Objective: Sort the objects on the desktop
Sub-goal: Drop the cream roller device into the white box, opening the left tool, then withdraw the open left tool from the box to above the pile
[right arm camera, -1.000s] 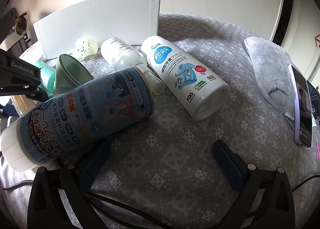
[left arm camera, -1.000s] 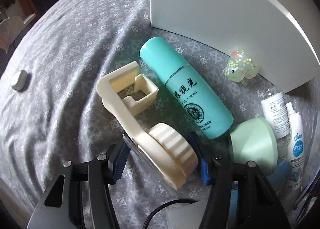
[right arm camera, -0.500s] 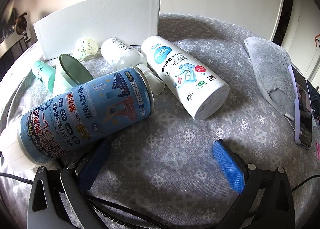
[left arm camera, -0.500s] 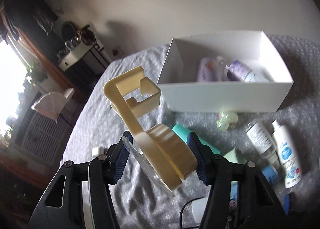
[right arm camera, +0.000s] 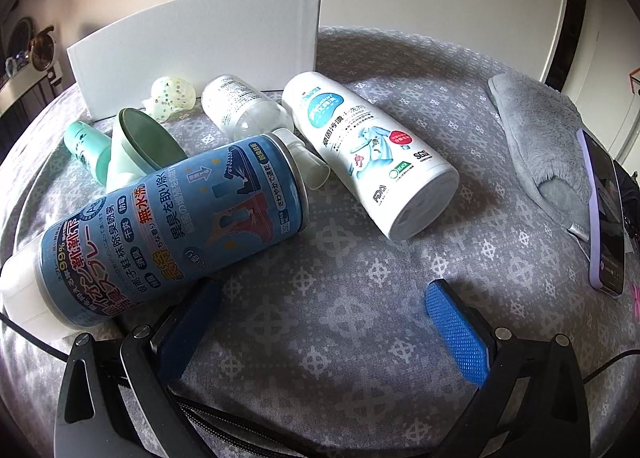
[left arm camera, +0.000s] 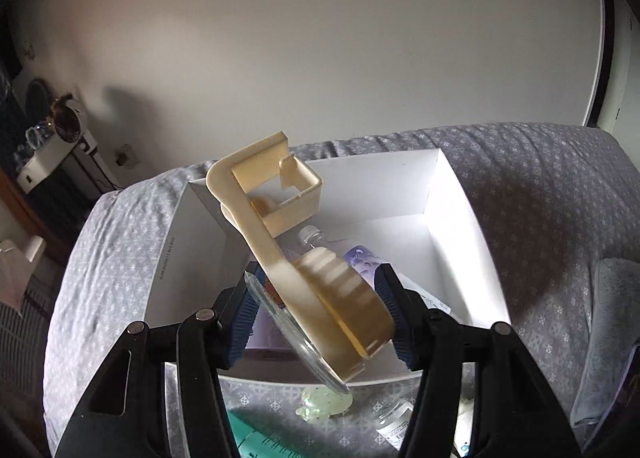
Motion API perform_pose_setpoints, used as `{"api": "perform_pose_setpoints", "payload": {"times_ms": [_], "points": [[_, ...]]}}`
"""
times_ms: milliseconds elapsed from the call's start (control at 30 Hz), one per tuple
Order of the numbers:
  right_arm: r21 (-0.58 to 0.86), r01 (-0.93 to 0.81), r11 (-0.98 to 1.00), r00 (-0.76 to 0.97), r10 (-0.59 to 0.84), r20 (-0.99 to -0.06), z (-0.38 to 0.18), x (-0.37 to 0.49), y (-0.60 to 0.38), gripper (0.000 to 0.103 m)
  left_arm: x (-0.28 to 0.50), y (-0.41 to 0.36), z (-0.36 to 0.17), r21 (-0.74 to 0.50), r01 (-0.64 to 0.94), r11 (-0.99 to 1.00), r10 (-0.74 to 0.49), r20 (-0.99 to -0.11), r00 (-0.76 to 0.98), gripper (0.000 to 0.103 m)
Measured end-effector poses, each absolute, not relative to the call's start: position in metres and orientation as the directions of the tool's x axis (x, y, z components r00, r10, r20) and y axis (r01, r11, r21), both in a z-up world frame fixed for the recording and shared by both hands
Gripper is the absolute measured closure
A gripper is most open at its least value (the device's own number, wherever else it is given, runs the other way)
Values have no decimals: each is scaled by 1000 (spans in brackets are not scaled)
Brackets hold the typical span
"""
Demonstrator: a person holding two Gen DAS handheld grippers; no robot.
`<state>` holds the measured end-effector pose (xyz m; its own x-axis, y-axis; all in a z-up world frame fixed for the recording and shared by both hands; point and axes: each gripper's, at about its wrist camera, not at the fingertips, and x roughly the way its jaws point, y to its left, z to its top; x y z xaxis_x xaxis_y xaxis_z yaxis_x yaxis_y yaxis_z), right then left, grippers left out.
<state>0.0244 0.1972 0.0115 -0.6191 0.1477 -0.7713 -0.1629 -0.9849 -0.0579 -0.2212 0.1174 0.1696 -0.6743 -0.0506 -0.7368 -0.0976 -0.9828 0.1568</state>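
My left gripper is shut on a cream plastic suction-cup holder and holds it in the air over the open white box. The box holds a purple pouch and a clear bottle. My right gripper is open and empty, low over the grey patterned cloth. Ahead of it lie a blue spray can, a white bottle, a clear bottle, a green cup, a teal bottle and a speckled toy.
The box's white wall stands behind the lying items. A grey slipper and a phone lie at the right. A speckled toy and the teal bottle lie in front of the box in the left wrist view.
My left gripper has lifted the cream holder off the cloth and carried it up over the white box. The right gripper has stayed in place and open.
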Motion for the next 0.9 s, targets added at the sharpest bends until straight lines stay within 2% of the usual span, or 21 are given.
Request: {"api": "perform_pose_setpoints", "payload": {"times_ms": [233, 333, 367, 467, 600, 733, 900], "points": [[-58, -163, -985, -619, 148, -771, 11, 24, 197, 0, -230, 108, 140, 64, -109, -992, 18, -784, -621, 45], [-58, -163, -985, -619, 148, -771, 11, 24, 197, 0, -225, 103, 137, 36, -96, -995, 31, -787, -616, 22], [-58, -163, -985, -619, 148, -771, 11, 24, 197, 0, -221, 100, 139, 11, -95, -995, 51, -780, -623, 19], [-58, -163, -985, -619, 148, -771, 11, 24, 197, 0, -207, 90, 147, -26, -64, -998, 61, -765, -641, 19], [-58, -163, -985, -619, 148, -771, 11, 25, 197, 0, -167, 67, 156, 24, 12, -1000, -26, -767, -641, 16], [-58, -163, -985, -619, 148, -771, 11, 25, 197, 0, -97, 21, 140, 78, 151, -985, -156, -771, -618, 1], [-58, -163, -985, -619, 148, -771, 11, 25, 197, 0, -33, -40, 79, 89, 246, -965, -209, -825, -525, 1]]}}
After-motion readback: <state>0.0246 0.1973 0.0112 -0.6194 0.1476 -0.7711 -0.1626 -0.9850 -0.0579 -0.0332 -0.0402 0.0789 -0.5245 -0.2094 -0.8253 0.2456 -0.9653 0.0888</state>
